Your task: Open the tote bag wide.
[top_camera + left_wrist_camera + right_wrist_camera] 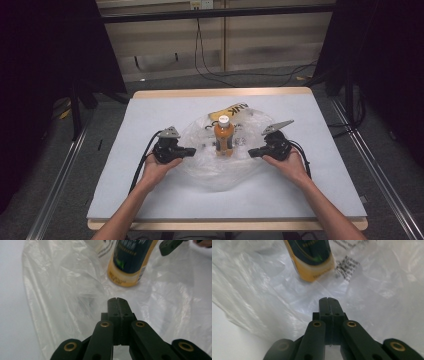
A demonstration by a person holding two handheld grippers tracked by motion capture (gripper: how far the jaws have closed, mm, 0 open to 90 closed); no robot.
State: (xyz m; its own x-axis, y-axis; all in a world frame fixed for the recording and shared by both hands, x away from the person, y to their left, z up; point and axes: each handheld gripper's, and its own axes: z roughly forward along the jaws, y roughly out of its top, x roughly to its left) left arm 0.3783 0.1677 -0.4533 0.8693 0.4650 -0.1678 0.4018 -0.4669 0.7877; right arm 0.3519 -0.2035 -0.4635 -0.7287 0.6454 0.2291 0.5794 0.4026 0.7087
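I am holding my left gripper and my right gripper on either side of the orange drink bottle, both jaws clenched flat together with nothing visibly caught between them. In each gripper view the two black jaws are meeting along a thin seam, hovering over the film.

The bottle is standing upright, long axis vertical, white cap on top, roughly at the centre of the clear plastic bag, which is lying spread out and crumpled on the tabletop. From the left gripper the bottle is sitting ahead and slightly right; from the right gripper it is sitting ahead and slightly left. Both grippers are pointing inward toward it, about equally near, each apart from it.

I am judging the bag's film as the thing to take hold of next: loose folds are rising just beside the left jaws. The bag's printed end is lying behind the bottle. Nothing rigid is standing between the grippers and the bottle. Risk, as I judge it: a tug on the film could tip the bottle.
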